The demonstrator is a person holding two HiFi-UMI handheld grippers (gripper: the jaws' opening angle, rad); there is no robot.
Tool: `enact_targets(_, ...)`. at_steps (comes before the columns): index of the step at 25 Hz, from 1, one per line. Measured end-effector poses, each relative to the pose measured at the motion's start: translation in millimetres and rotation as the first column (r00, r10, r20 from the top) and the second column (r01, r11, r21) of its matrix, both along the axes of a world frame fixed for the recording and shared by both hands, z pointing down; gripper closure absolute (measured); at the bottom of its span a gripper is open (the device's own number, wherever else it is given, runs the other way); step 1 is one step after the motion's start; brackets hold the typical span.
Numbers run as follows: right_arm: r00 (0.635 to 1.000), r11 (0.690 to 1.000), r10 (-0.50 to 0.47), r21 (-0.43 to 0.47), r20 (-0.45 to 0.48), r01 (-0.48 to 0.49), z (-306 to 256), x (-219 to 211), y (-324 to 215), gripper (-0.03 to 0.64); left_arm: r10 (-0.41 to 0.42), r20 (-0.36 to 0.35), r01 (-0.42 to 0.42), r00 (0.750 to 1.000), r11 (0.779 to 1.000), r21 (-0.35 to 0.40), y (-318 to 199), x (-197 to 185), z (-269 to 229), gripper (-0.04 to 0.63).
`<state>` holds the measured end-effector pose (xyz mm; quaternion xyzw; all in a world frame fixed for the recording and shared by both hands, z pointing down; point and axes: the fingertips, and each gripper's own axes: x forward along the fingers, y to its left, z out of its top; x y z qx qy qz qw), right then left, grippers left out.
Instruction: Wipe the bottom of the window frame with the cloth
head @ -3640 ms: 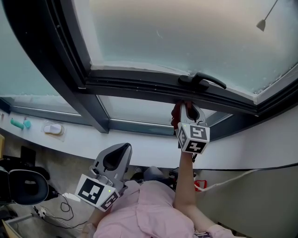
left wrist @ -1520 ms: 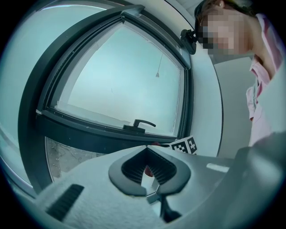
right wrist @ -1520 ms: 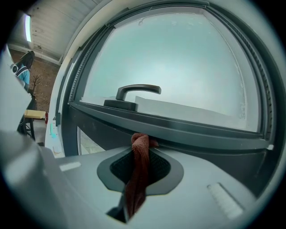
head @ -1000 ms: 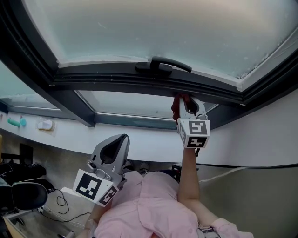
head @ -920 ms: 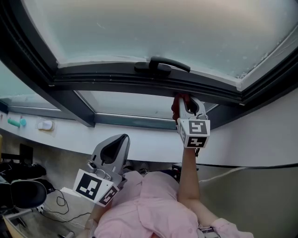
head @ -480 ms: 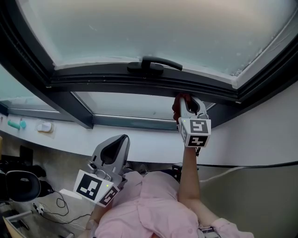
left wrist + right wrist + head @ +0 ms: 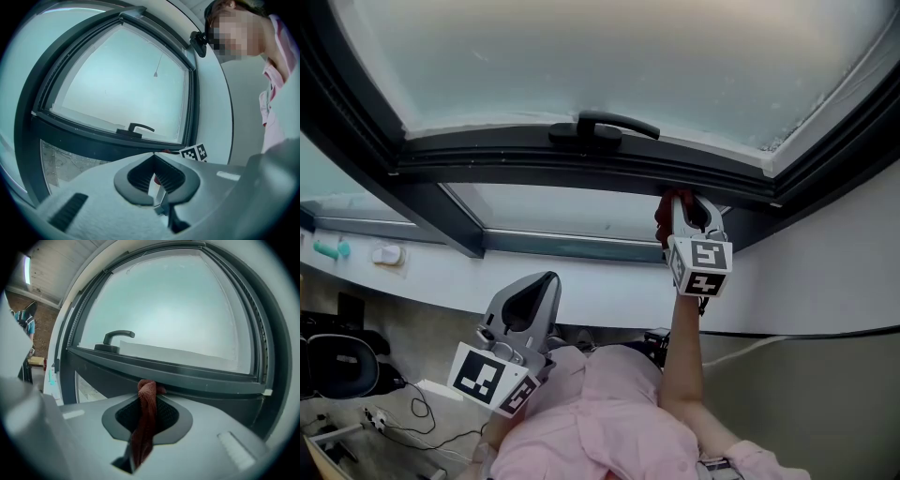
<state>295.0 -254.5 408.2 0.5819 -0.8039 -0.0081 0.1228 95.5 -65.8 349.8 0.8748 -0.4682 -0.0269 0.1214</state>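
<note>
Window bay | right gripper [image 7: 681,201] up at bottom of frame [image 7: 534,169], right of handle [image 7: 602,129] | fingers pinching red cloth [image 7: 146,394], pressed to frame just ahead | frame's long axis left-right | left gripper [image 7: 528,307] low, well apart, fingers pressed together, empty

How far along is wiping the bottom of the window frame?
In hand: the right gripper presses the red cloth against the bottom frame rail, right of the handle. Done: no wiped stretch shows, so unclear. Left: probably the rail toward both corners. The left gripper is idle.
</note>
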Motion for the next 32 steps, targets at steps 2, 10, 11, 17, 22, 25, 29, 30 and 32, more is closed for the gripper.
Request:
enact_targets(2,1.000,1.000,0.010,0.001,0.000,-0.010,-0.4,5.6,-0.2,0.568,0.000,-0.002,0.000,1.000,1.000,-0.001,-0.1,1.6,0.1,0.597)
enact_targets(10,0.999,0.999,0.033,0.005,0.013,-0.033,0.4,16.8,-1.0,0.568,0.004,-0.004,-0.004,1.000,1.000,0.003,-1.1,7.1,1.8,0.597)
enact_targets(11,0.999,1.000,0.030,0.004,0.011,-0.030,0.4,16.7,-0.8,0.568,0.007,-0.004,-0.007,1.000,1.000,0.004,-1.3,8.0,1.4,0.598)
enact_targets(17,0.998,0.998,0.063,0.003,0.004,-0.063,-0.8,33.1,-1.1,0.568,0.008,-0.003,-0.008,1.000,1.000,0.004,-3.1,8.2,0.2,0.598)
enact_targets(22,0.992,0.993,0.120,0.005,0.024,-0.121,-1.8,58.6,-2.5,0.568,0.020,-0.005,-0.020,1.000,1.000,0.003,-3.5,12.5,1.5,0.597)
enact_targets(25,0.991,0.992,0.129,0.007,0.026,-0.130,-2.0,59.8,-2.0,0.568,0.030,-0.004,-0.030,1.000,1.000,0.008,-2.6,15.4,0.4,0.597)
enact_targets(29,0.993,0.993,0.119,0.006,0.020,-0.119,-2.8,59.3,-1.8,0.568,0.036,-0.004,-0.036,0.999,0.999,0.013,-1.6,18.0,-2.4,0.598)
enact_targets(30,0.993,0.993,0.121,0.006,0.017,-0.121,-2.8,60.8,-1.8,0.568,0.034,-0.003,-0.034,0.999,0.999,0.014,-1.3,18.0,-2.6,0.597)
enact_targets(32,0.989,0.989,0.145,0.007,0.015,-0.145,-2.3,70.0,-1.7,0.568,0.028,-0.002,-0.028,1.000,0.999,0.016,-0.8,17.6,-2.7,0.598)
